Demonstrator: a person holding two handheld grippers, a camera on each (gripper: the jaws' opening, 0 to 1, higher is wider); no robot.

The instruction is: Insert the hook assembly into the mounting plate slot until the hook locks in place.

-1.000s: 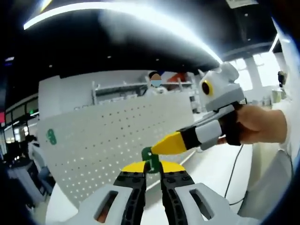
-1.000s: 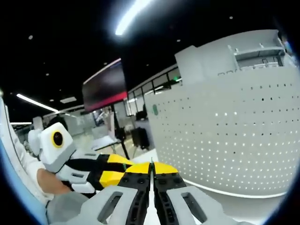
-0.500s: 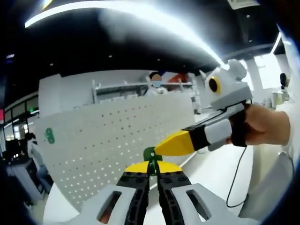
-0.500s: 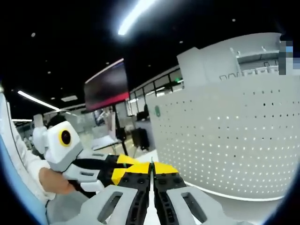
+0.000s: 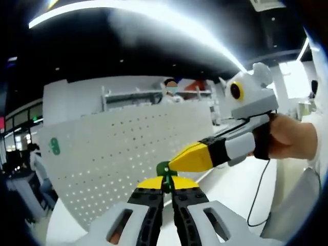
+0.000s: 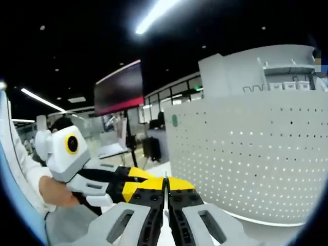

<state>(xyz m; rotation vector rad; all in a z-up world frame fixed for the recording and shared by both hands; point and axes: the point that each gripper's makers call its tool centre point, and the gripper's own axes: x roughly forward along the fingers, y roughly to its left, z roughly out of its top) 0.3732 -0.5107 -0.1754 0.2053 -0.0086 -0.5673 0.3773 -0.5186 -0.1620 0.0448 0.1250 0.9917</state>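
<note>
In the left gripper view a small green hook [image 5: 163, 171] is pinched between my left gripper's [image 5: 164, 184] yellow-tipped jaws, held in the air in front of the white perforated mounting plate [image 5: 128, 148]. My right gripper [image 5: 177, 161] comes in from the right, and its shut yellow tip meets the upper part of the hook. In the right gripper view my right gripper [image 6: 165, 184] is shut on a thin green sliver of the hook [image 6: 165, 179], with the left gripper [image 6: 102, 179] just to its left. Another green hook [image 5: 53, 146] hangs on the plate's far left.
The mounting plate [image 6: 246, 154] stands upright on a white table [image 5: 230, 189], with a green piece [image 6: 175, 121] near its upper corner. A person's hand [image 5: 287, 138] holds the right gripper, and a black cable [image 5: 259, 189] hangs from it. White shelving and a person stand behind the plate.
My left jaws have drawn closer together on the hook. The right gripper has risen slightly and stays at the hook. Both views have shifted a little.
</note>
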